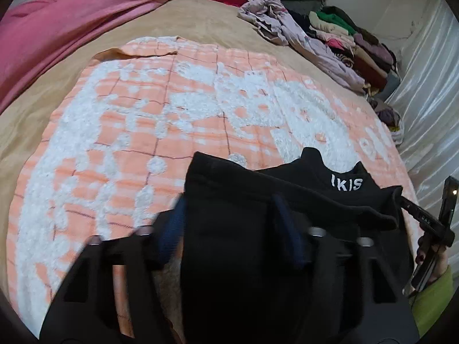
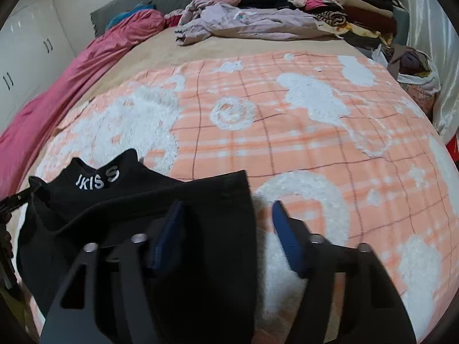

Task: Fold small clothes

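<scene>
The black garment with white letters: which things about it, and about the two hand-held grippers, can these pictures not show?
- Black garment: its lower part is cut off by both views' bottom edges.
- White lettering: a fold hides part of the word.
- Left hand-held gripper: motion blur and black-on-black hide whether the pads press.
- Right hand-held gripper: the same doubt.

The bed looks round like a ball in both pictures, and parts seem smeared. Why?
Fisheye lenses bulge the blanket in both wrist views; left view: the left tool's left finger is motion-blurred; right view: the pink sheet is soft towards the rim.
</scene>
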Motion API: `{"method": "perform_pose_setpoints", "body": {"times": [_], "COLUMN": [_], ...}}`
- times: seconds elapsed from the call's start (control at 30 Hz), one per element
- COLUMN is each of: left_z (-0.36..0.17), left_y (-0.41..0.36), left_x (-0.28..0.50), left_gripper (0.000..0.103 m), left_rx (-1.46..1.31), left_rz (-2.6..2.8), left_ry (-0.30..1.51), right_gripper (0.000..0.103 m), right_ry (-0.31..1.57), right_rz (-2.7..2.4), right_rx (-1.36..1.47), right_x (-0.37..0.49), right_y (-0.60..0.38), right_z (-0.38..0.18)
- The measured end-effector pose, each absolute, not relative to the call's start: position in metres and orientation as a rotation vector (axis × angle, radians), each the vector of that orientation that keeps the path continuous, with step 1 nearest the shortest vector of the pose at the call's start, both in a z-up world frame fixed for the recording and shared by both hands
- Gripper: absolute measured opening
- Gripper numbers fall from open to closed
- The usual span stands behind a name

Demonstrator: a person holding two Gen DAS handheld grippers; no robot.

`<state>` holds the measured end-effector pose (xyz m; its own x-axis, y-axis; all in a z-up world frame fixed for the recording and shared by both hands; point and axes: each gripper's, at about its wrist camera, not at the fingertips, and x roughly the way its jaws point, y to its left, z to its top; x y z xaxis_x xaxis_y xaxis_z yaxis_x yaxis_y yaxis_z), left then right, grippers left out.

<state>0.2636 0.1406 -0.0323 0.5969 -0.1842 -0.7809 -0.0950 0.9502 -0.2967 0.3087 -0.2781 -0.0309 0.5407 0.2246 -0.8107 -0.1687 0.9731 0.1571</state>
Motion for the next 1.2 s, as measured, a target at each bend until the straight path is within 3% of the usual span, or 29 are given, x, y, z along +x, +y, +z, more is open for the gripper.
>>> {"method": "perform_pose_setpoints", "body": {"times": [0.03, 0.07, 0.1, 0.13, 0.23, 0.37, 0.53, 0.63, 0.7, 0.8, 0.87, 1.1, 1.2], "left_z": [-0.033, -0.032, -0.03, -0.028, -0.015, 0.002, -0.021, -0.037, -0.041, -0.035, -0.025, -0.003, -0.01], "left_y": [0.139, 0.138, 0.139, 0.14, 0.148, 0.159, 0.158, 0.157, 0.161, 0.168, 0.17, 0.156, 0.144], "left_x": [0.264, 0.263, 0.261, 0.258, 0.249, 0.247, 0.265, 0.266, 0.265, 0.254, 0.241, 0.191, 0.175], "left_gripper": [0.03, 0.013, 0.012, 0.011, 0.004, 0.004, 0.004, 0.008, 0.018, 0.021, 0.022, 0.048, 0.053], "left_rx": [-0.306, -0.292, -0.29, -0.291, -0.313, -0.366, -0.356, -0.345, -0.355, -0.384, -0.386, -0.352, -0.359], "left_rz": [-0.04, -0.035, -0.04, -0.042, -0.035, -0.039, 0.005, 0.022, 0.026, 0.016, 0.001, -0.083, -0.132], "left_ry": [0.933, 0.928, 0.917, 0.906, 0.844, 0.771, 0.874, 0.902, 0.9, 0.878, 0.851, 0.812, 0.849], "right_gripper": [0.032, 0.022, 0.013, 0.011, 0.008, 0.008, 0.008, 0.01, 0.018, 0.032, 0.035, 0.054, 0.056], "right_ry": [0.978, 0.978, 0.968, 0.956, 0.894, 0.867, 0.957, 0.971, 0.965, 0.957, 0.945, 0.909, 0.914], "right_rz": [0.24, 0.241, 0.232, 0.229, 0.233, 0.206, 0.154, 0.126, 0.102, 0.1, 0.105, 0.176, 0.223], "right_rx": [0.05, 0.043, 0.03, 0.031, 0.113, 0.214, 0.191, 0.135, 0.126, 0.148, 0.168, 0.2, 0.198], "right_x": [0.31, 0.31, 0.309, 0.308, 0.304, 0.31, 0.324, 0.324, 0.323, 0.318, 0.312, 0.267, 0.245], "right_y": [-0.274, -0.272, -0.271, -0.272, -0.289, -0.308, -0.302, -0.295, -0.297, -0.306, -0.313, -0.325, -0.32], "right_z": [-0.033, -0.034, -0.033, -0.031, -0.019, -0.015, -0.035, -0.042, -0.042, -0.037, -0.032, -0.011, -0.006]}}
